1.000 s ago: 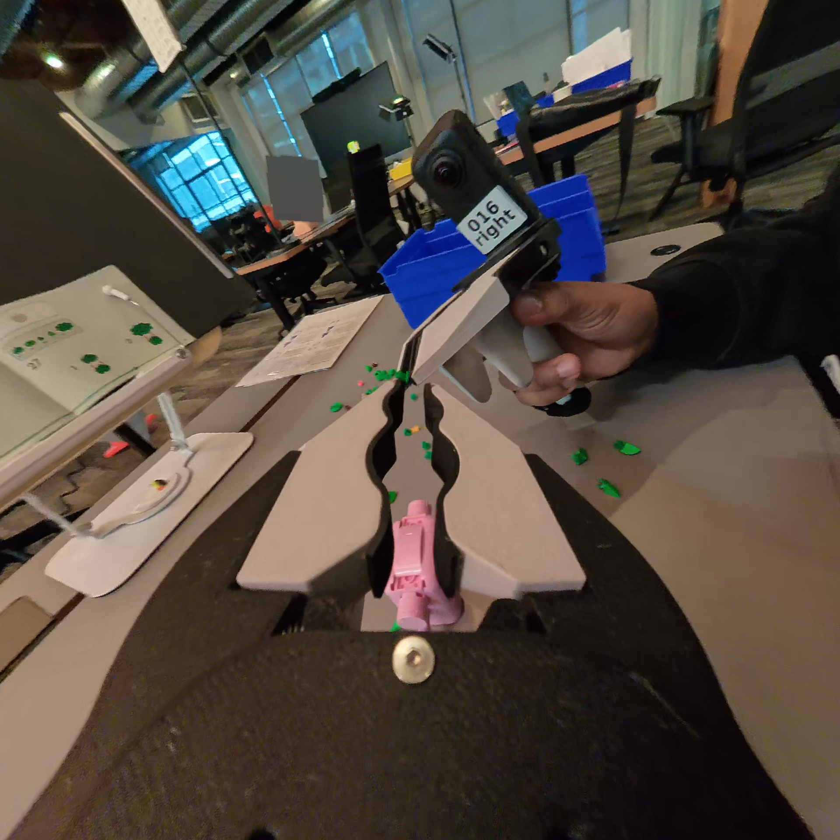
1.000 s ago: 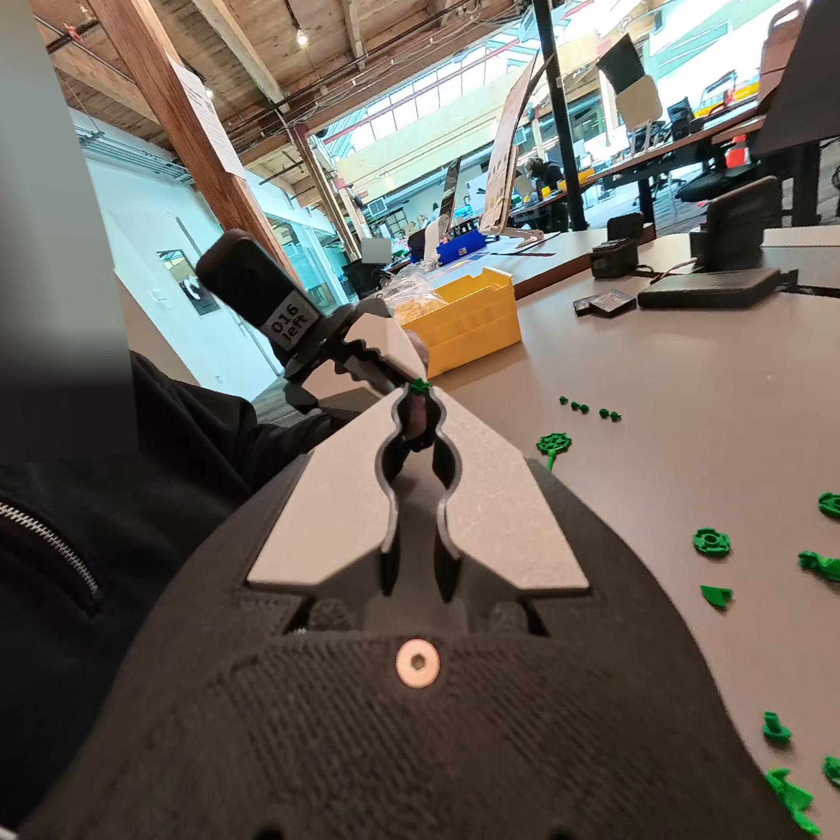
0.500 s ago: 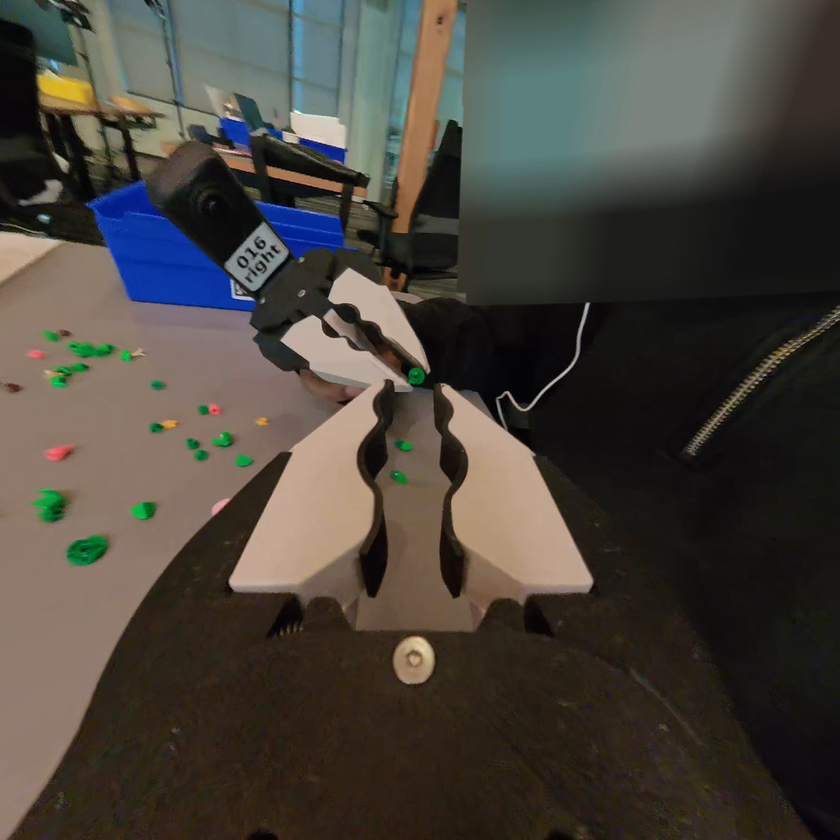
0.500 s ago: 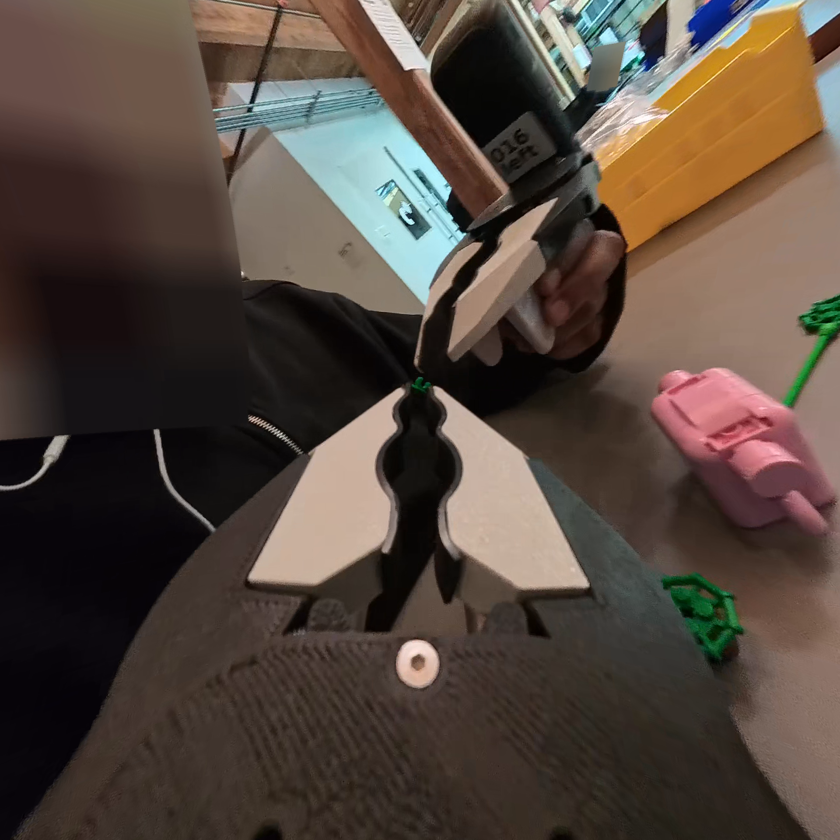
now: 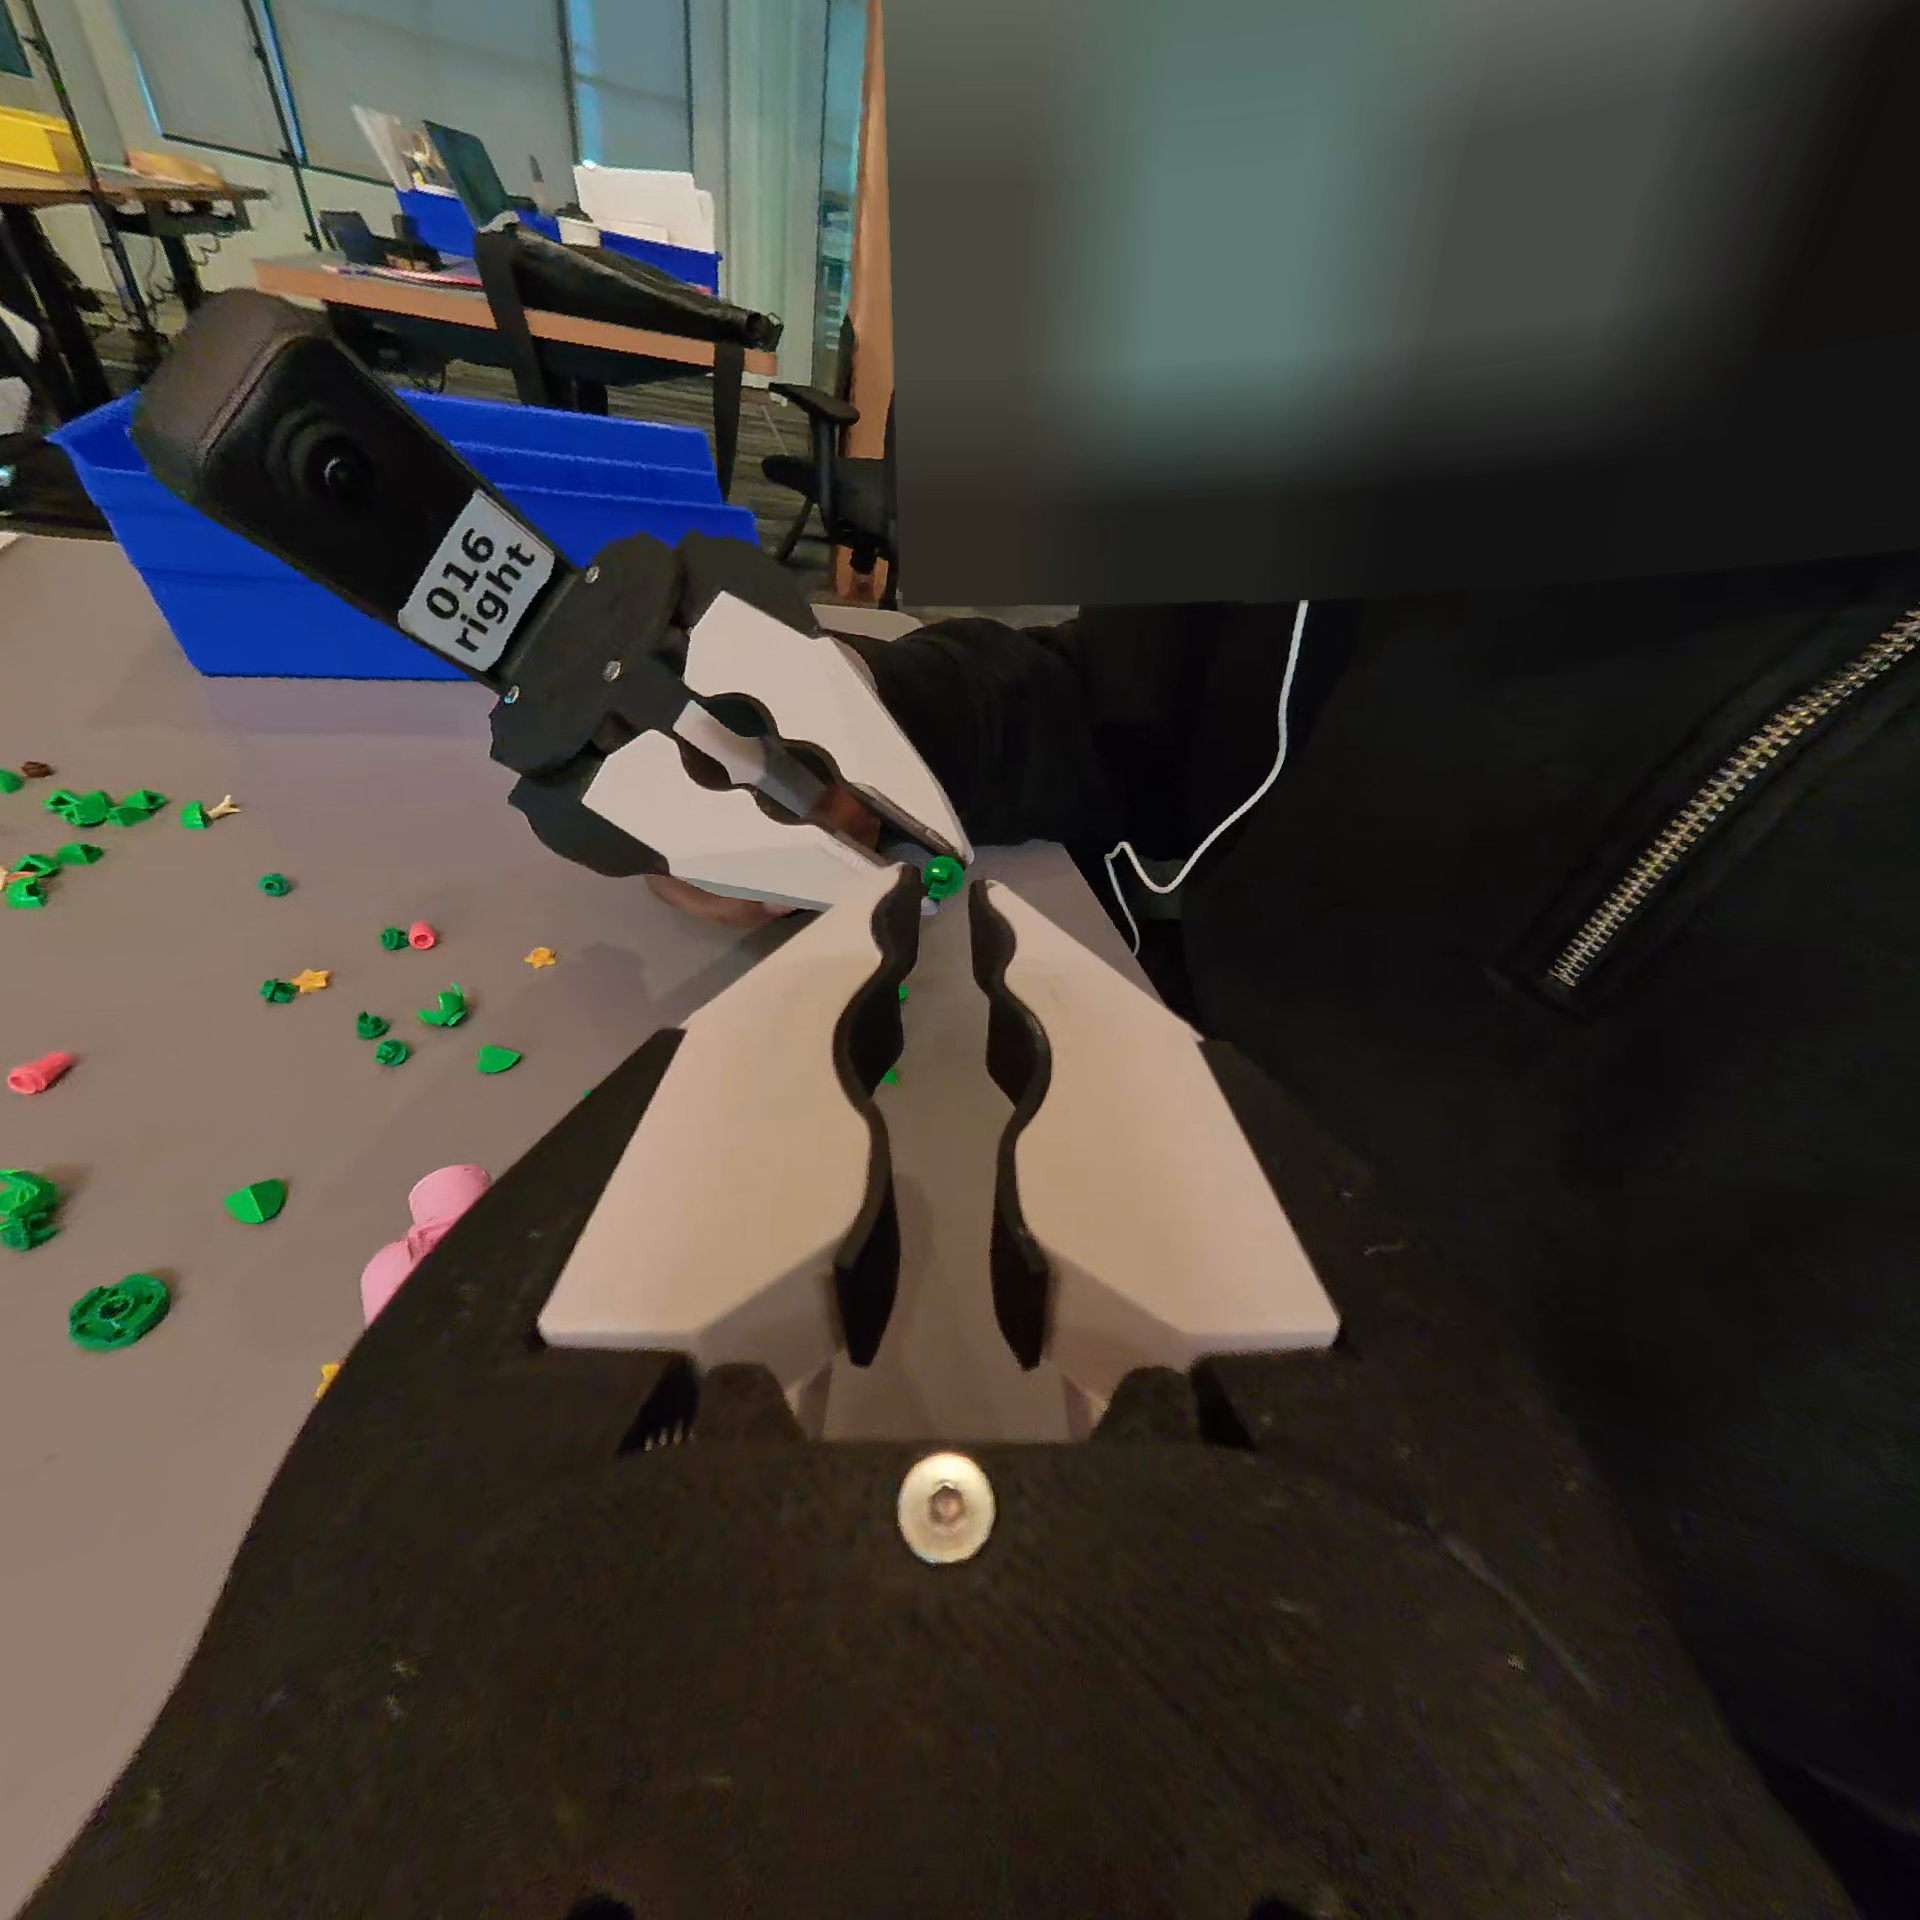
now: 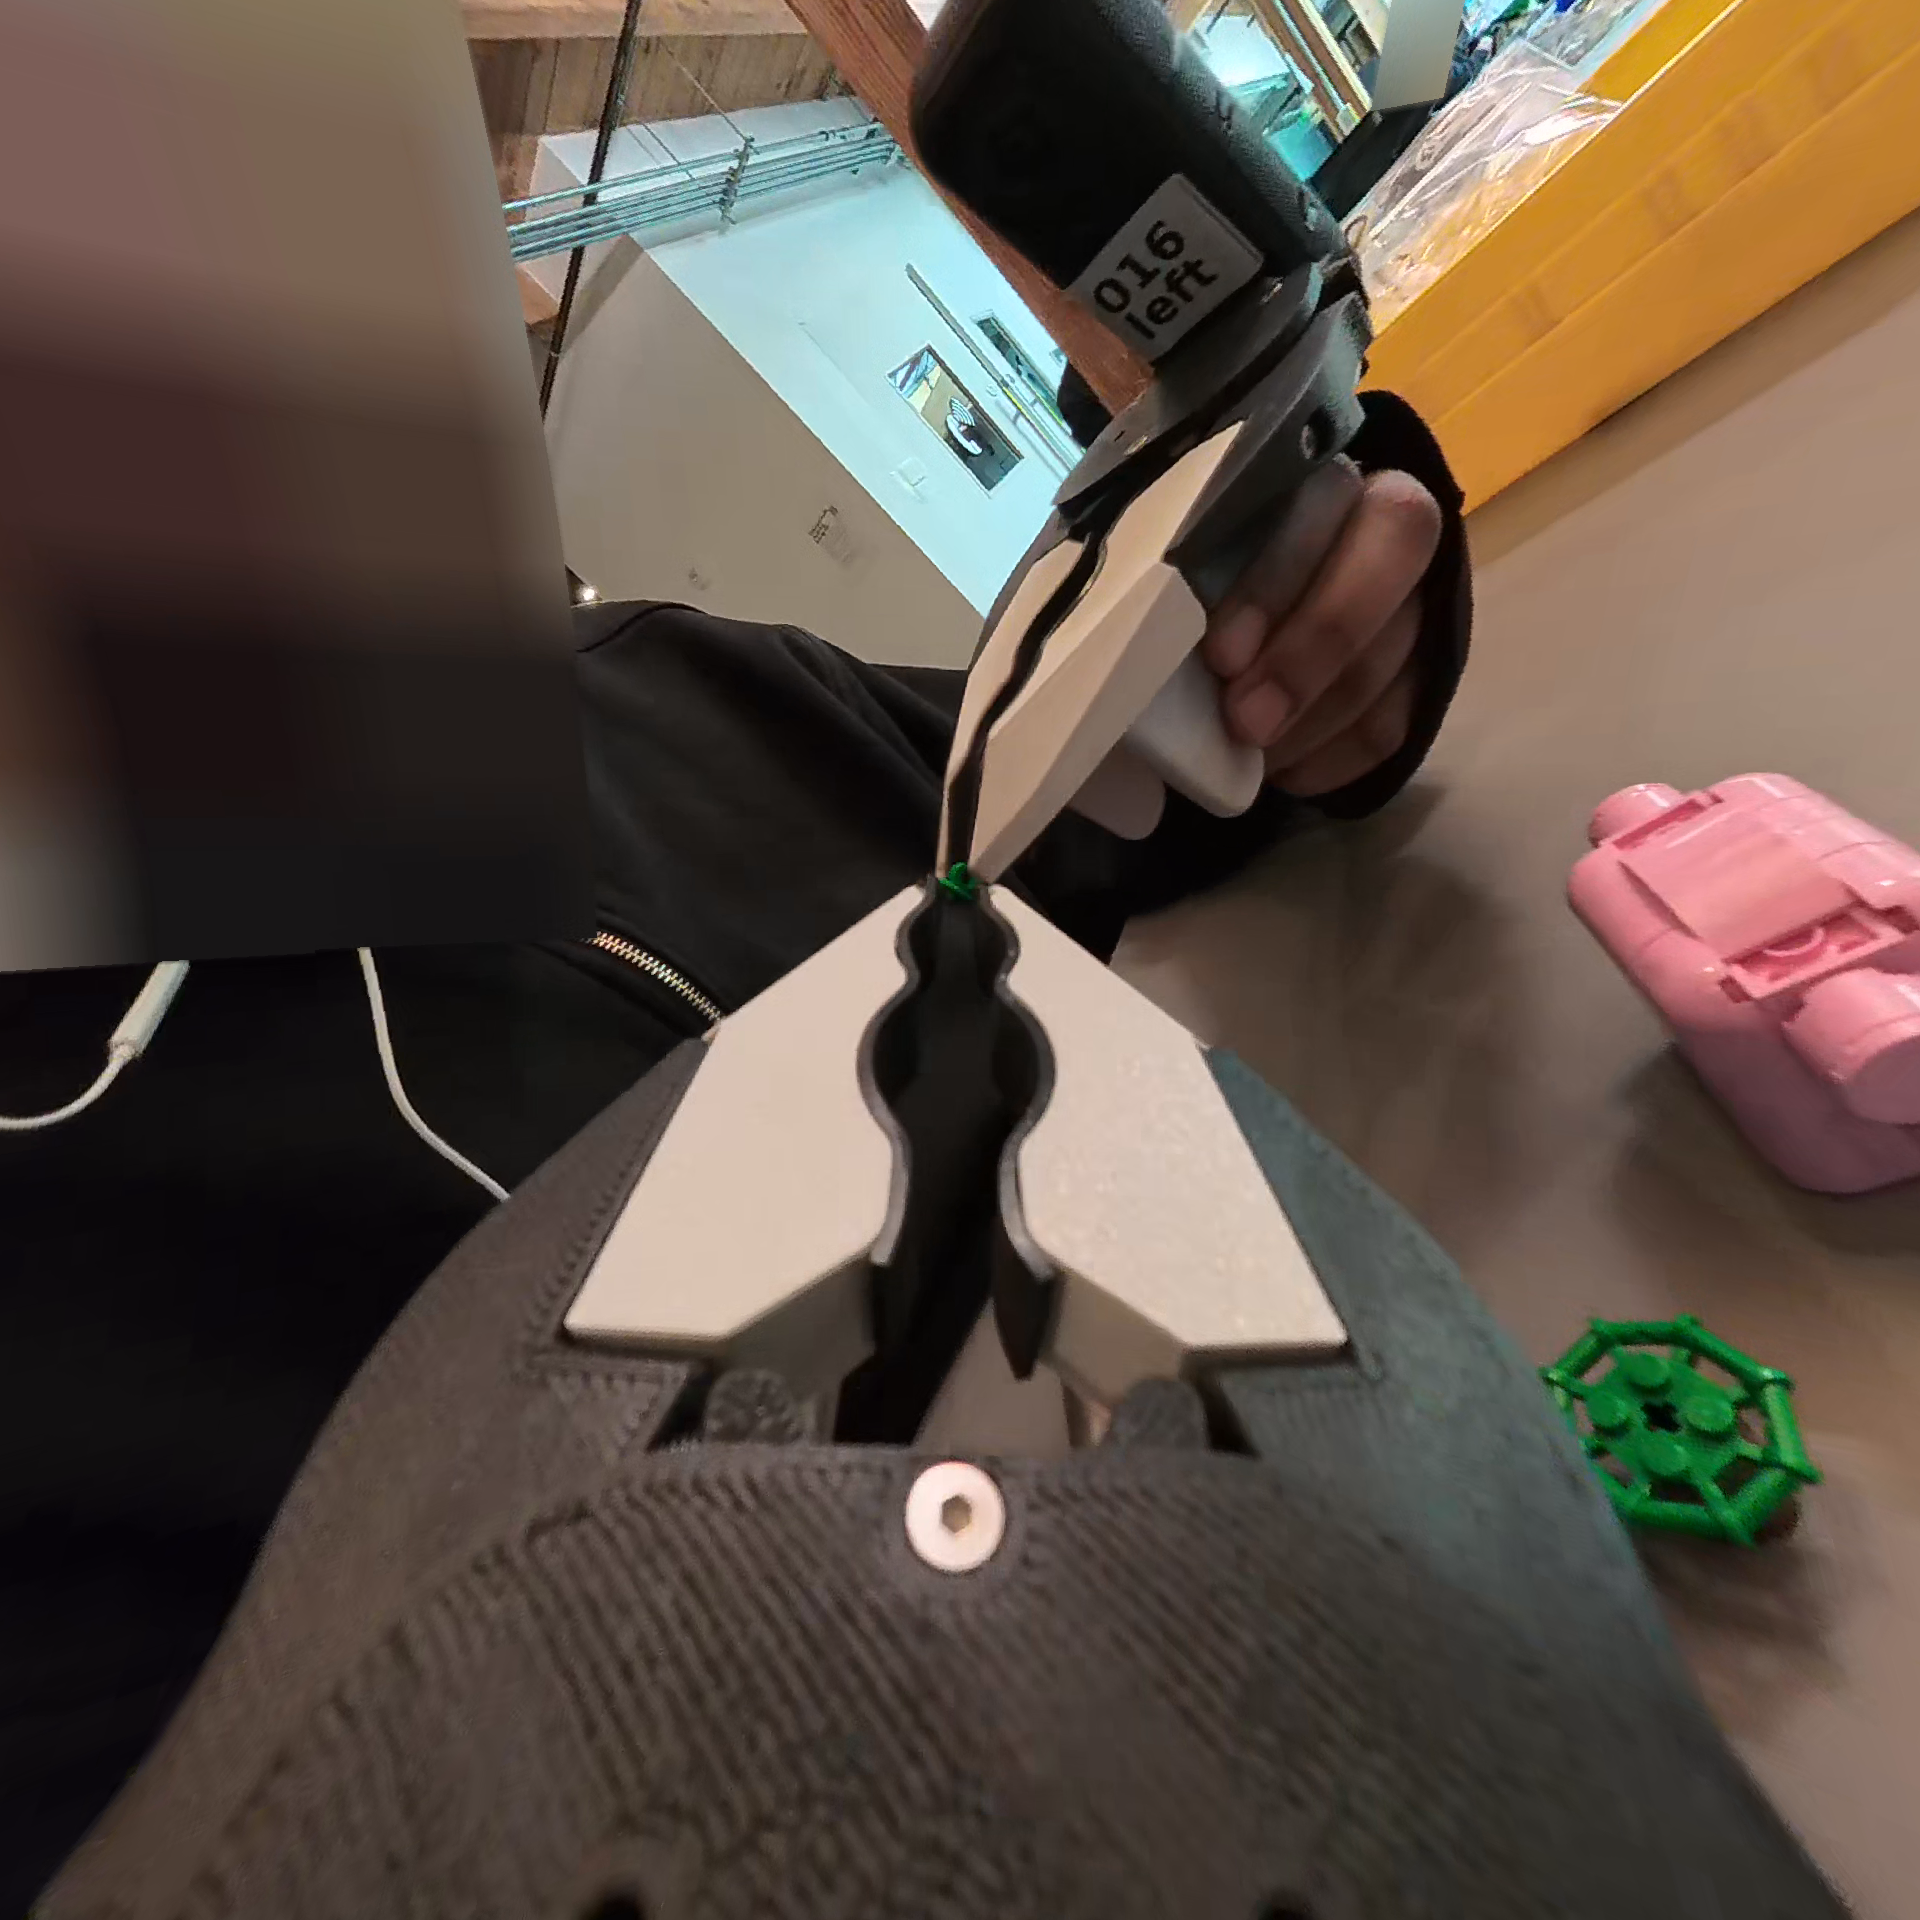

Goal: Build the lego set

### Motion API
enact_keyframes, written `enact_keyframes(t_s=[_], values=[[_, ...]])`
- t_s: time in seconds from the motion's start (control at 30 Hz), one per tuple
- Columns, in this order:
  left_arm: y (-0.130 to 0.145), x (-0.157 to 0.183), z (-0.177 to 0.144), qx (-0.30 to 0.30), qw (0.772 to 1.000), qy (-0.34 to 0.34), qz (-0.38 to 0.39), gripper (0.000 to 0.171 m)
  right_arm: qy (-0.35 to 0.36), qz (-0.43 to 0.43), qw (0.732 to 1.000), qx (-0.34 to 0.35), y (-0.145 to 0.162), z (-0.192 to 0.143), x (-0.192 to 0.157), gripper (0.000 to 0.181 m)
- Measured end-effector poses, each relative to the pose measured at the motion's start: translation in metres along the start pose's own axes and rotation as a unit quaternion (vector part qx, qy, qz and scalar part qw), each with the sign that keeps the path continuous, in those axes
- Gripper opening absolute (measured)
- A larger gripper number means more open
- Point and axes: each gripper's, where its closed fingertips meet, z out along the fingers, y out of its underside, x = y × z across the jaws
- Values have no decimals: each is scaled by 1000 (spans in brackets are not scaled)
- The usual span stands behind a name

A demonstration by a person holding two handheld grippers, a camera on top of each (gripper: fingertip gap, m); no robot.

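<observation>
Presently catalogued, left to right from the left wrist view: loose green pieces [image 5: 114,1311] with a few orange and pink bits, scattered over the grey surface [image 5: 312,717] well left of the left tongs [image 5: 943,902]; a blue bin [image 5: 416,582] at the far edge of that surface, behind the right tongs [image 5: 940,857]; a pink lego body [image 5: 416,1236] lying just left of the left tongs' base, partly hidden by the mount.

Left tongs: fingers parted by a narrow gap, nothing between them along their length; tips just beside the small green piece [image 5: 942,876]. Whether they touch it cannot be told.

Right tongs: closed down on the small green piece, held at the very tips; tips meet the left tongs' tips, off the surface, in front of a person's dark jacket [image 5: 1558,935].

From the right wrist view: right tongs [image 6: 958,891] pinched nearly together at the tip on the small green piece [image 6: 956,885]; left tongs [image 6: 961,847] coming down from above with tips at that same piece, a hand [image 6: 1320,644] round the handle; pink lego body [image 6: 1766,987] lying on the surface to the right of the right tongs; green round web-shaped piece [image 6: 1678,1439] near it, closer to the tongs' base; yellow bin [image 6: 1662,187] beyond, far right
</observation>
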Motion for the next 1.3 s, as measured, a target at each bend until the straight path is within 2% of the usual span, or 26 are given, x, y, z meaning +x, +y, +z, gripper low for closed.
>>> enact_keyframes(t_s=[0.4, 0.53, 0.6, 0.63, 0.67, 0.7, 0.77, 0.83, 0.9, 0.93, 1.3], values=[[0, -4, -2, -3, 1000, -16, 5, 0, 5, 5, 1000, 11, -3, 1, 5, 5], [-5, -16, -8, 13, 999, -45, -13, 0, 58, -20, 997, 50, -18, -8, 21, 25], [-6, -27, -13, 24, 997, -66, -41, 0, 129, -101, 984, 66, -27, -16, 33, 31], [-6, -35, -16, 30, 994, -80, -65, 0, 179, -173, 966, 65, -33, -21, 37, 34], [-2, -45, -18, 33, 990, -97, -101, 0, 234, -257, 936, 54, -37, -25, 41, 38], [5, -57, -21, 29, 982, -113, -148, 0, 283, -341, 896, 27, -37, -29, 44, 42], [11, -67, -24, 52, 966, -99, -232, 0, 369, -471, 800, -42, -32, -36, 54, 34], [6, -69, -29, 95, 950, -72, -288, 0, 416, -558, 715, -70, -31, -37, 57, 30], [2, -70, -34, 119, 940, -58, -313, 0, 431, -605, 665, -82, -30, -33, 57, 20], [3, -71, -35, 120, 938, -56, -322, 0, 436, -611, 655, -84, -30, -31, 57, 20], [5, -56, -19, 114, 921, 20, -373, 0, 435, -639, 629, -86, -32, -30, 47, 16]])
